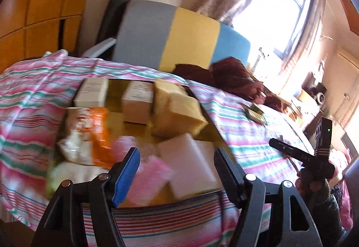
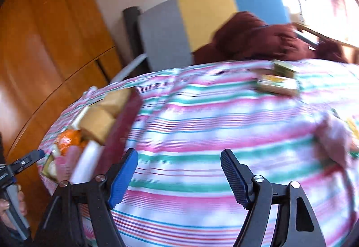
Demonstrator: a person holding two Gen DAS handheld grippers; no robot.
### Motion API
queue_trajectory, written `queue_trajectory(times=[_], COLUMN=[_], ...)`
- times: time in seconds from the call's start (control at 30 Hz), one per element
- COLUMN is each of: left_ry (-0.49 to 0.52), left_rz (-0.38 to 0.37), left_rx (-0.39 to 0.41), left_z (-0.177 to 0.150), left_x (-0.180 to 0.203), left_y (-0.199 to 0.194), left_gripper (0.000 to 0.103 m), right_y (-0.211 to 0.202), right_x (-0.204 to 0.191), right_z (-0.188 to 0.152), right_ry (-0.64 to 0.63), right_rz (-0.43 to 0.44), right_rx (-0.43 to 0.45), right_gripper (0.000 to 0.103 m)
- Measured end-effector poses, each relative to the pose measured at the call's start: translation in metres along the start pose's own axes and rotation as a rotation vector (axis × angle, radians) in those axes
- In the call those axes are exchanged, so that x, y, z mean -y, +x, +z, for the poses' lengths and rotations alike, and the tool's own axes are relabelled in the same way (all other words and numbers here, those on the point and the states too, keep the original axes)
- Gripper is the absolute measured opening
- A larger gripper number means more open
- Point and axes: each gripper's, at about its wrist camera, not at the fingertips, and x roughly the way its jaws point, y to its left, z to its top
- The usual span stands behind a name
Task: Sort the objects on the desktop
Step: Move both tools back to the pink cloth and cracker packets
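A shallow tray (image 1: 114,102) lies on a striped bedcover (image 1: 29,99) and holds two white boxes (image 1: 92,92), yellow sponges (image 1: 179,112), an orange and white packet (image 1: 89,135), a pink sponge (image 1: 148,177) and a white foam block (image 1: 186,164). My left gripper (image 1: 177,161) hovers open over the tray's near end, with nothing between its fingers. My right gripper (image 2: 179,161) is open and empty above the bare bedcover (image 2: 202,117), right of the tray's dark red wall (image 2: 121,128). Two small green and yellow boxes (image 2: 278,82) lie farther back on the cover.
A dark red garment (image 2: 251,38) is heaped against a grey, yellow and blue headboard (image 2: 202,16). Wooden wardrobe doors (image 2: 44,45) stand to the left. A pink crumpled item (image 2: 336,137) lies at the right edge. A hand (image 1: 314,184) grips the right tool's handle. A bright window (image 1: 276,9) is at the back right.
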Motion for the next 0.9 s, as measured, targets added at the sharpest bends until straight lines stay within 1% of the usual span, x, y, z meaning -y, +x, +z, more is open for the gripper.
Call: queue_trajectory(times=[0.23, 0.3, 0.33, 0.43, 0.53, 0.63, 0.7, 0.77, 0.9], left_ry=[0.131, 0.169, 0.187, 0.223, 0.272, 0.307, 0.305, 0.277, 0.142], left_rz=[-0.145, -0.189, -0.211, -0.288, -0.337, -0.372, -0.386, -0.412, -0.461], left_rx=[-0.114, -0.158, -0.18, -0.252, -0.3, -0.35, -0.393, -0.442, -0.541], left_z=[0.002, 0.003, 0.004, 0.005, 0.007, 0.008, 0.009, 0.009, 0.011], left_x=[0.09, 0.119, 0.134, 0.179, 0.225, 0.264, 0.283, 0.3, 0.316], left_y=[0.049, 0.07, 0.08, 0.111, 0.14, 0.168, 0.188, 0.208, 0.248], left_gripper=[0.07, 0.07, 0.07, 0.07, 0.07, 0.07, 0.072, 0.074, 0.075], right_y=[-0.056, -0.071, -0.078, -0.086, -0.091, -0.092, -0.091, -0.091, -0.089], right_x=[0.106, 0.129, 0.138, 0.162, 0.183, 0.201, 0.211, 0.217, 0.225], right_z=[-0.019, -0.023, -0.025, -0.025, -0.027, -0.031, -0.033, -0.036, -0.041], right_ry=[0.196, 0.246, 0.267, 0.314, 0.35, 0.423, 0.472, 0.502, 0.543], right_rz=[-0.247, -0.34, -0.381, -0.464, -0.505, -0.505, -0.491, -0.459, -0.413], right_rx=[0.124, 0.176, 0.202, 0.244, 0.263, 0.298, 0.309, 0.322, 0.333], right_gripper=[0.077, 0.082, 0.083, 0.085, 0.086, 0.086, 0.087, 0.088, 0.089])
